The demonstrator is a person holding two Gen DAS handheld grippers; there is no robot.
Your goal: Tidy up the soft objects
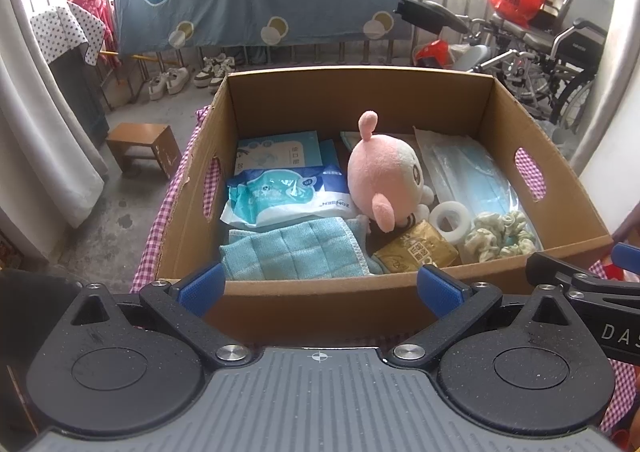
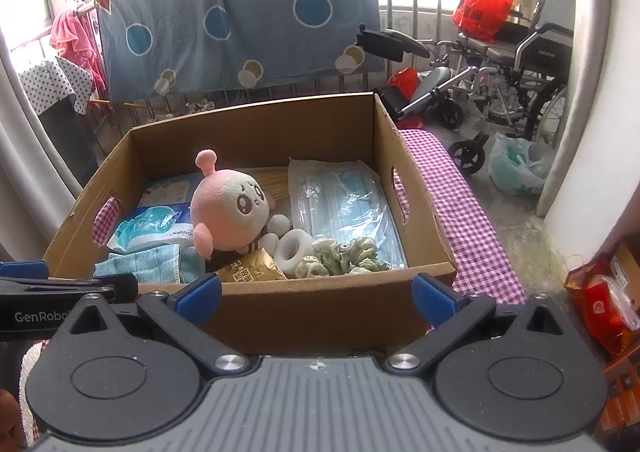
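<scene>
One cardboard box (image 1: 360, 99) is observed, set on a surface covered in purple-and-white checked cloth (image 2: 464, 211). Inside, the following are counted: one pink plush toy (image 1: 384, 175), upright near the middle; one folded blue towel (image 1: 296, 252) against the near wall; one blue-and-white wipes packet (image 1: 280, 195) behind the towel; one flat light-blue pack (image 1: 280, 151) at the far left; one clear bag of blue face masks (image 1: 468, 171) along the right side; one white tape roll (image 1: 450, 217); one gold foil pouch (image 1: 416, 250); and pale green scrunchies (image 1: 500, 236) in the near right corner, their number not discernible.

The left gripper (image 1: 320, 286) and the right gripper (image 2: 316, 294) are each held just before the near wall of the box. On both, the jaws are spread wide and nothing is gripped.

The plush toy's face is seen only in the right wrist view, as are one red packet (image 2: 600, 308) on the floor and one pale green plastic bag (image 2: 516, 167). One small wooden stool (image 1: 144, 147) and several pale shoes (image 1: 192, 75) are seen only in the left wrist view. One wheelchair (image 2: 516, 63) is recorded in both.
</scene>
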